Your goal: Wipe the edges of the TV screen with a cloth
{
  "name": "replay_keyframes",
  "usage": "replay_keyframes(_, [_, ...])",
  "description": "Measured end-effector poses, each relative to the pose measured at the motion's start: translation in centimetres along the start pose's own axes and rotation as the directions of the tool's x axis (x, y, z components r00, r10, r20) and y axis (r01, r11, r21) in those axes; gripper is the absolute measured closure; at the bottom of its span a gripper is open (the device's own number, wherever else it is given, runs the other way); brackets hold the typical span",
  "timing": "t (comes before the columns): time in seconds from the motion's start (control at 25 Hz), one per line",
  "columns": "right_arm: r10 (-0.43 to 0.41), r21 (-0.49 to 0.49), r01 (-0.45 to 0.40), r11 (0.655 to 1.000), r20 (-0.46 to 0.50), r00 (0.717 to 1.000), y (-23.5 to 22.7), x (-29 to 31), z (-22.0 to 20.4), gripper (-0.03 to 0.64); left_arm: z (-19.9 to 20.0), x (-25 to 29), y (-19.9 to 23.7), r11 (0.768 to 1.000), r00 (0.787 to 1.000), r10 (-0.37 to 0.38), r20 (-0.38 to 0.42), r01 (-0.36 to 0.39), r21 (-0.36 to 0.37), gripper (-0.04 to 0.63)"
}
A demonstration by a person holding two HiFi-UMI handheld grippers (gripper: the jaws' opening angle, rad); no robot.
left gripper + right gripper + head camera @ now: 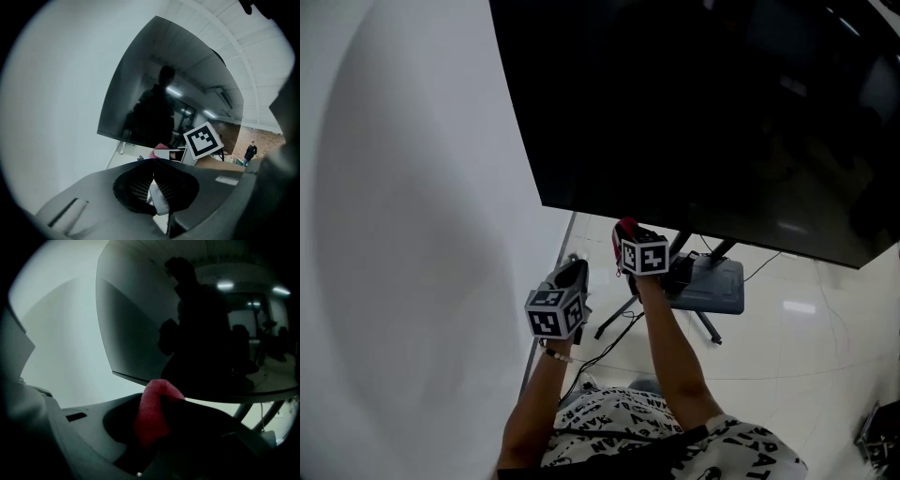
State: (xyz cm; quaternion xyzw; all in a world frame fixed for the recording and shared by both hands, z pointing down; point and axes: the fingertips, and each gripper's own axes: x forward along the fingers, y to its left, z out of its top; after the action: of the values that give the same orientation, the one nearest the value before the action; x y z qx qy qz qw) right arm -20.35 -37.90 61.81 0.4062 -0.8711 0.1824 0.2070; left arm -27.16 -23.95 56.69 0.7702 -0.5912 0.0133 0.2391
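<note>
Both grippers are moulded grey shells. The left gripper (573, 272) carries a marker cube (555, 313) with white faces, each printed with a black square pattern. The right gripper (627, 231) bears a second cube (644, 255) of the same kind. In the left gripper view the jaws sit in a rounded dark hollow, their black pads (136, 187) finely ribbed, and a narrow slot (68, 211) is cut in the shell beside them. The person wears a white shirt (741, 450) covered in black lettering, with a black strap (656, 448) running across it. The forearms are bare, and a thin band (558, 354) circles the left wrist.
</note>
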Motion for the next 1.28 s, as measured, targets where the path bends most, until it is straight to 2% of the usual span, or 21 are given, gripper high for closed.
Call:
replay_keyframes(0.2, [0.053, -0.021, -0.053, 0.998, -0.012, 0.999, 5.1, 4.3, 0.4, 0.548, 0.5, -2.5, 4.5, 0.998, 0.998, 0.054, 0.027, -0.053, -0.027, 0.609])
replay_keyframes(0.44, [0.097, -0.013, -0.097, 0.995, 0.002, 0.995, 10.5, 7.2, 2.4, 0.548, 3.0, -5.7, 9.3, 0.991, 0.990, 0.126, 0.058, -0.123, -0.044, 0.609])
replay_keyframes(0.6, [0.142, -0.005, -0.142, 0.990, -0.001, 0.990, 14.1, 9.5, 2.8, 0.548, 3.2, -6.9, 11.6, 0.985, 0.985, 0.165, 0.057, -0.162, -0.063, 0.609])
replay_keyframes(0.84, [0.192, -0.026, -0.192, 0.981, 0.001, 0.981, 17.8, 12.4, 4.0, 0.548, 3.5, -7.5, 13.2, 0.982, 0.981, 0.182, 0.065, -0.178, -0.065, 0.609])
replay_keyframes(1.12, [0.296, -0.036, -0.295, 0.955, 0.030, 0.955, 20.0, 12.1, 4.2, 0.548, 3.6, -7.7, 14.3, 0.979, 0.979, 0.194, 0.062, -0.189, -0.082, 0.609])
replay_keyframes(1.28, [0.390, -0.016, -0.390, 0.920, 0.082, 0.917, 20.3, 8.1, 4.6, 0.549, 3.6, -6.7, 13.8, 0.981, 0.982, 0.183, 0.056, -0.179, -0.071, 0.609])
